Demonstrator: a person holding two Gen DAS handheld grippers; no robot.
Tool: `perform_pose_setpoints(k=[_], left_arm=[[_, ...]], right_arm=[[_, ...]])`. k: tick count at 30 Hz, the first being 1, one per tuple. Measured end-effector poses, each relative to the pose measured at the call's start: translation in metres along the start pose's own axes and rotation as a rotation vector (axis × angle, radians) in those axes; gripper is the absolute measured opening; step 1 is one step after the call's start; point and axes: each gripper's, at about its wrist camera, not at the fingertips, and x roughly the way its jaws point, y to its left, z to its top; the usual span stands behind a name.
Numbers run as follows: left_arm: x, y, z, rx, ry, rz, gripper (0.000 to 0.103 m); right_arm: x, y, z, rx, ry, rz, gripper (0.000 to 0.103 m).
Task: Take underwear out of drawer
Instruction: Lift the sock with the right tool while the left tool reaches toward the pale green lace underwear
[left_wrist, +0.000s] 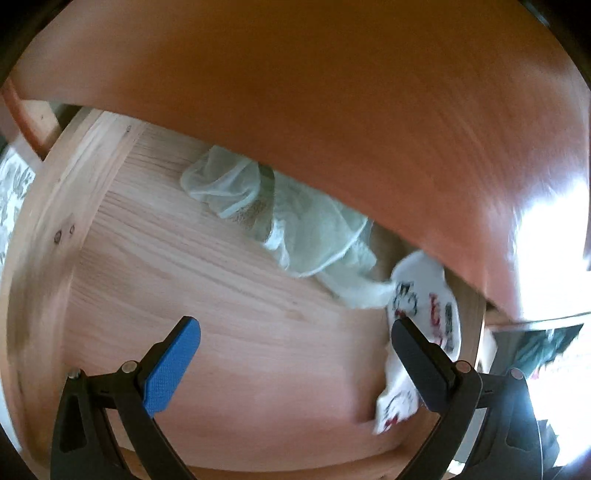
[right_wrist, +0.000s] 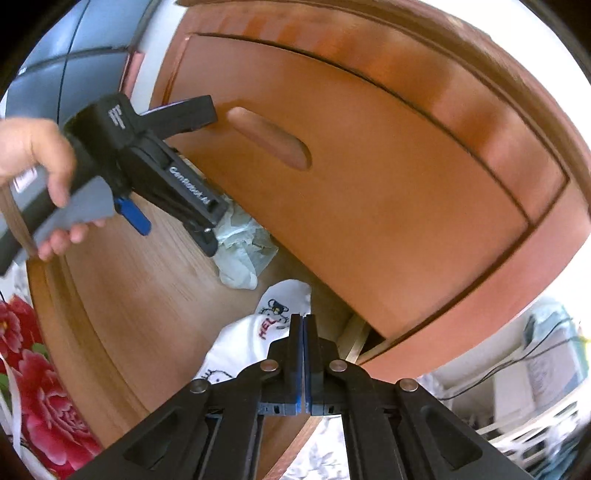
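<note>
Right claw (right_wrist: 303, 325): its two fingers are pressed flat together. I cannot tell if any cloth is pinched between them. The tips sit right in front of the white underwear.
Left claw (left_wrist: 295, 332): its two fingers stand wide apart over the bare wood inside the drawer. Nothing is between them. One finger has a blue pad (left_wrist: 171, 365).
Hand (right_wrist: 35, 155): in the right wrist view a person's hand holds the left claw's handle at the far left, and the claw points down into the drawer.
White underwear (right_wrist: 258, 332): it has a small bear picture and red letters. It lies in the near right corner of the drawer, just beside the left claw's right finger.
Green cloth (left_wrist: 295, 225): pale and thin, bunched up at the far side of the drawer, partly under the orange-brown front above it.
Drawer (left_wrist: 155, 258): pulled open, light wood inside.
Upper drawer front (right_wrist: 369, 184): orange-brown and closed, with a long slot to pull.
Flower cloth (right_wrist: 37, 387): red flowers, at the near left.
</note>
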Motion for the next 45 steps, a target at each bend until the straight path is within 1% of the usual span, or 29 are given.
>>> perform_pose_setpoints(k=[2,5,7,9,11,13,15,17,18,19,21,23,25,26,27,28,32,35,36,41,45], left_arm=[[0.001,0.0,0.001,-0.053,-0.043,0.015,0.103],[0.0,0.006,0.001,-0.132,-0.081,0.0,0.102],[0.001,0.009,-0.001,-0.185,-0.099,-0.003,0.099],[0.002,0.013,-0.002,-0.241,-0.109,-0.026,0.088],[0.005,0.018,-0.004,-0.297,-0.114,-0.047,0.081],[0.007,0.023,-0.006,-0.345,-0.129,-0.056,0.078],[0.005,0.025,-0.01,-0.379,-0.158,-0.075,0.067],[0.007,0.025,-0.011,-0.413,-0.175,-0.094,0.062],[0.006,0.033,-0.014,-0.426,-0.177,-0.104,0.058],[0.008,0.034,-0.016,-0.443,-0.179,-0.119,0.054],[0.012,0.037,-0.02,-0.464,-0.191,-0.125,0.044],[0.019,0.035,-0.023,-0.483,-0.191,-0.157,0.039],[0.026,0.038,-0.028,-0.524,-0.187,-0.2,0.035],[0.028,0.04,-0.031,-0.533,-0.184,-0.205,0.025],[0.03,0.041,-0.032,-0.537,-0.182,-0.21,0.012],[0.031,0.048,-0.035,-0.539,-0.18,-0.215,0.008],[0.029,0.053,-0.038,-0.536,-0.186,-0.231,0.006],[0.026,0.053,-0.029,-0.516,-0.189,-0.249,0.004],[0.015,0.058,-0.027,-0.509,-0.19,-0.248,0.003],[0.0,0.061,-0.028,-0.455,-0.178,-0.256,0.002],[-0.009,0.064,-0.027,-0.417,-0.185,-0.251,0.001]], right_arm=[[0.008,0.001,-0.004,0.015,0.0,0.005,0.0],[0.005,0.001,-0.008,0.023,-0.007,0.013,0.0],[0.001,0.0,-0.01,0.021,-0.013,0.016,0.0],[0.007,0.002,-0.012,0.021,-0.02,0.017,0.0],[0.004,0.0,-0.012,0.031,-0.024,0.021,0.0],[0.011,-0.001,-0.015,0.048,-0.027,0.026,0.0],[0.011,-0.003,-0.017,0.059,-0.028,0.029,0.0],[0.01,-0.005,-0.02,0.063,-0.029,0.032,0.0],[0.01,-0.006,-0.021,0.064,-0.028,0.031,0.0],[0.01,-0.007,-0.022,0.066,-0.027,0.032,0.0],[0.012,-0.008,-0.025,0.075,-0.022,0.033,0.0],[0.013,-0.011,-0.027,0.089,-0.022,0.039,0.0],[0.013,-0.012,-0.028,0.095,-0.026,0.037,0.0],[0.013,-0.013,-0.029,0.1,-0.027,0.039,0.0],[0.013,-0.013,-0.03,0.103,-0.027,0.041,0.0],[0.013,-0.013,-0.03,0.103,-0.026,0.041,0.0],[0.014,-0.013,-0.034,0.109,-0.016,0.059,0.0],[0.015,-0.017,-0.036,0.134,-0.009,0.073,0.0],[0.015,-0.018,-0.036,0.142,-0.007,0.074,0.0],[0.013,-0.022,-0.033,0.173,-0.002,0.085,0.0],[0.012,-0.022,-0.028,0.189,0.007,0.104,0.0]])
